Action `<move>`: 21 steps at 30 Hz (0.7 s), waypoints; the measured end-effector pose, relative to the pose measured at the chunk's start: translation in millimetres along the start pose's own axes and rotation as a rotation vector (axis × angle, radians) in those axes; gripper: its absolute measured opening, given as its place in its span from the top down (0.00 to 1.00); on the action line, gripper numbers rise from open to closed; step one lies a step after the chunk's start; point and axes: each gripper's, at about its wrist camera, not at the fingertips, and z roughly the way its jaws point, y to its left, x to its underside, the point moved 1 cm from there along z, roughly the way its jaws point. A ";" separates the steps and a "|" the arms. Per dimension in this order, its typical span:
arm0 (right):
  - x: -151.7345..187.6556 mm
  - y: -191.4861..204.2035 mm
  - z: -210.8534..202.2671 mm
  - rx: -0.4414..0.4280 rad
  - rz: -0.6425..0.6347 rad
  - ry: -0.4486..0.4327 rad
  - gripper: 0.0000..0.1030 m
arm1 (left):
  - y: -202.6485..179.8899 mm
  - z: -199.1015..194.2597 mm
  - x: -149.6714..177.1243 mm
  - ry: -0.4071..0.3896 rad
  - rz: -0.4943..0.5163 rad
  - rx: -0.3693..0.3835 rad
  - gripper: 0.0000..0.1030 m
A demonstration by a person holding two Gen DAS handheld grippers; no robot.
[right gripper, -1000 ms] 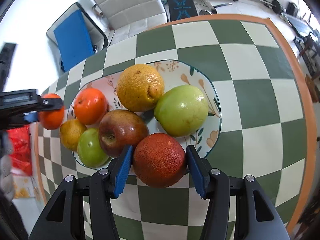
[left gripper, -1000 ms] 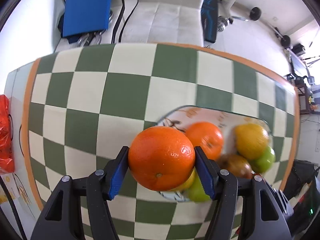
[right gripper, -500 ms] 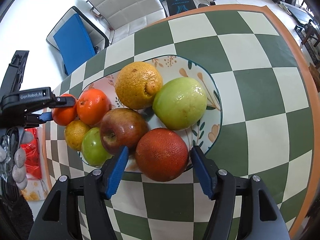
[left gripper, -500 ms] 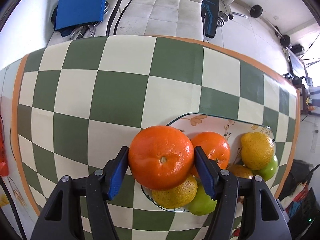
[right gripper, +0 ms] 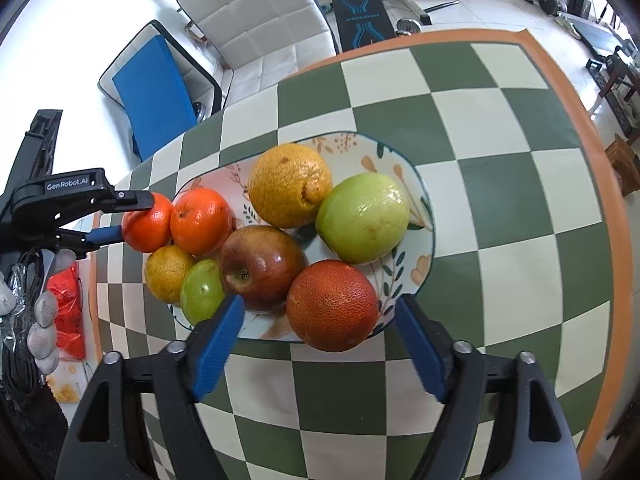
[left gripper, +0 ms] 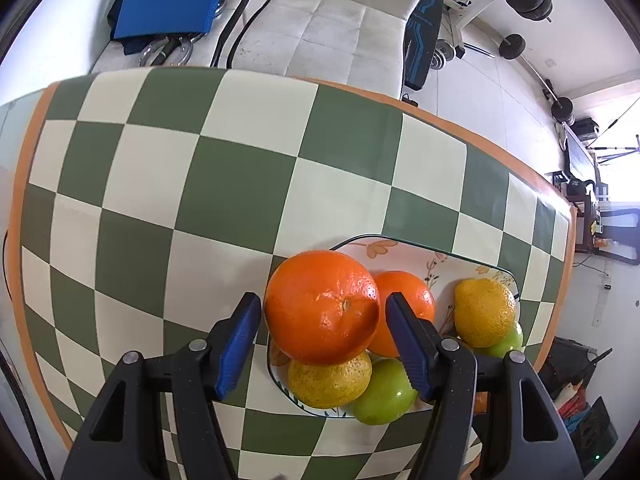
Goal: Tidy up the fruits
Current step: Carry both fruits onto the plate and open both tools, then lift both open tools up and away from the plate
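Observation:
A patterned plate (right gripper: 425, 200) on the green checked table holds several fruits: a yellow orange (right gripper: 290, 184), a green apple (right gripper: 362, 216), a red apple (right gripper: 262, 266) and a small orange (right gripper: 202, 220). A dark red orange (right gripper: 332, 306) rests on the plate's near rim. My right gripper (right gripper: 318, 304) stands open around it, with wide gaps on both sides. A bright orange (left gripper: 322, 312) sits on a small yellow fruit (left gripper: 328, 384) at the plate's left edge. My left gripper (left gripper: 322, 308) is open around it, with narrow gaps at each pad.
The table's orange-bordered edge (right gripper: 576, 120) runs along the far and right sides. A white chair (right gripper: 260, 20), a blue-cushioned chair (right gripper: 156, 92) and a weight bench (right gripper: 360, 12) stand beyond. A red bag (right gripper: 68, 308) lies left of the table, near a gloved hand (right gripper: 42, 320).
My right gripper has opened and let go of the dark red orange on the plate's rim. My left gripper brought the bright orange over the plate's edge and its pads have parted from it.

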 end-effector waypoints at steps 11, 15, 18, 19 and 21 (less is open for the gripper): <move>3.8 9.8 -35.9 0.168 -0.094 -0.063 0.07 | -12.1 -39.7 41.2 -0.160 0.112 -0.143 0.12; 9.7 13.9 -55.6 0.186 -0.122 -0.093 0.07 | -15.9 -51.0 74.4 -0.211 0.136 -0.145 0.12; 15.9 15.5 -70.7 0.193 -0.131 -0.113 0.07 | -21.0 -60.7 99.1 -0.240 0.154 -0.150 0.12; 19.0 16.1 -77.8 0.192 -0.130 -0.126 0.07 | -23.0 -64.1 106.9 -0.251 0.160 -0.150 0.12; 24.4 17.1 -87.3 0.204 -0.139 -0.143 0.07 | -26.6 -72.4 121.9 -0.274 0.169 -0.145 0.12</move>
